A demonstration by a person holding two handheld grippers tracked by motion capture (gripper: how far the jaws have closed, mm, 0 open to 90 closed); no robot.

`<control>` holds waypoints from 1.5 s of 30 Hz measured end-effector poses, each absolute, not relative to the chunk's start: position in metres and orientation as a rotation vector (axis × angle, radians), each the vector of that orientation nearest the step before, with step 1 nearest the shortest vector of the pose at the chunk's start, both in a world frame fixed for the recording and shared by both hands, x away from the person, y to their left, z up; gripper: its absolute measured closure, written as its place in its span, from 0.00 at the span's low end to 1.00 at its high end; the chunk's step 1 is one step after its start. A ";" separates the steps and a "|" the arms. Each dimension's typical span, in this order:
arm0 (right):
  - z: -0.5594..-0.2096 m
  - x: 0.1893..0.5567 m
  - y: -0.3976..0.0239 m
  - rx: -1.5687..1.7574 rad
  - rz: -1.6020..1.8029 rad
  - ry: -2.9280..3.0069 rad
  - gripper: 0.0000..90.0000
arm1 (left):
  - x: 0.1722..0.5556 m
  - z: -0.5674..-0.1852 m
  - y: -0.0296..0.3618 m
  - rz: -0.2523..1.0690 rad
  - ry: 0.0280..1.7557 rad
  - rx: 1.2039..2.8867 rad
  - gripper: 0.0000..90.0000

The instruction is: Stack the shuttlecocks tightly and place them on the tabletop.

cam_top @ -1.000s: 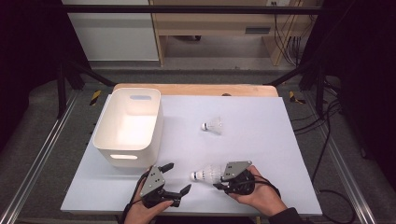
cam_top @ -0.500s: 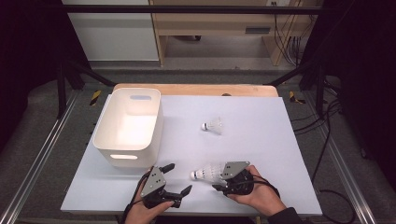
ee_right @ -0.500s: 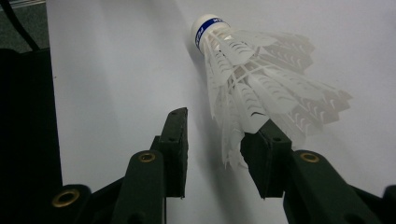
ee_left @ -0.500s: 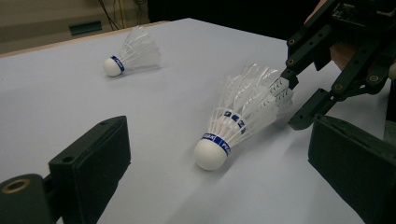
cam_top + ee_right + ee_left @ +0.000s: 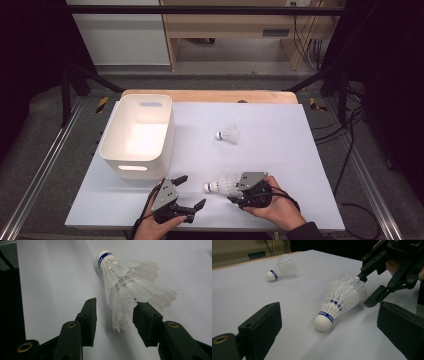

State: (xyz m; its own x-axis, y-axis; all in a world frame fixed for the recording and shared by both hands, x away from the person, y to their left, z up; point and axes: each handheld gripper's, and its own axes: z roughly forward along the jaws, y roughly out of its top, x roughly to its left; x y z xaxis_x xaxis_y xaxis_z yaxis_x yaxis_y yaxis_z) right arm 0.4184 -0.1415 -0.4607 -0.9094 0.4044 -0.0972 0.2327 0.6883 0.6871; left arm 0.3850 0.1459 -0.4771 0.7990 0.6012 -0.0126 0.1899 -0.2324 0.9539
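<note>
Because the near shuttlecock [image 5: 220, 184] is little more than a ring of thin white feathers on a rounded cork, it should weigh almost nothing and crush or fray under any hard squeeze. It lies on its side on the table [image 5: 300, 150], a little way off the near corner of the white bin [image 5: 136, 135], on the person's side, with the cork pointing toward the left gripper [image 5: 192, 192]. A second shuttlecock [image 5: 228, 135] lies farther from the bin, out toward the middle of the sheet.

The right gripper [image 5: 113, 315] has just been opening: its jaws now stand partly apart around the feather tips, one pad clear on one side and the other just beside or brushing the skirt (I would not call that a grip). The left gripper rests close by with its jaws spread wide and nothing between them, the shuttlecock lying ahead of them.

My judgement is that the cork end, with its blue band [image 5: 327, 316], is the safer place to pinch: firm, round, somewhat slippery, so light pressure centred on it. Feathers will flex and let it swivel.
</note>
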 end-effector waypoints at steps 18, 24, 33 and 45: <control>-0.459 0.421 -0.180 0.702 1.007 2.568 0.26 | 0.386 -0.477 0.148 0.443 0.619 1.769 0.05; -0.458 0.422 -0.196 0.766 1.008 2.524 0.22 | 0.384 -0.476 0.148 0.448 0.617 1.755 0.05; -0.457 0.433 -0.221 0.998 1.007 2.364 0.18 | 0.383 -0.472 0.150 0.468 0.613 1.725 0.04; -0.439 0.467 -0.215 1.198 1.034 2.176 0.14 | 0.371 -0.469 0.154 0.477 0.601 1.697 0.04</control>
State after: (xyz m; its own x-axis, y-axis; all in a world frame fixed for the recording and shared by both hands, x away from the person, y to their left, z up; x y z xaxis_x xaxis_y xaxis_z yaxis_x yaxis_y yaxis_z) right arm 0.4668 -0.2147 -0.4385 -0.5233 0.8517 -0.0270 0.5171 0.3426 0.7844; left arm 0.3715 0.1543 -0.4695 0.7813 0.6241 -0.0086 0.1330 -0.1531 0.9792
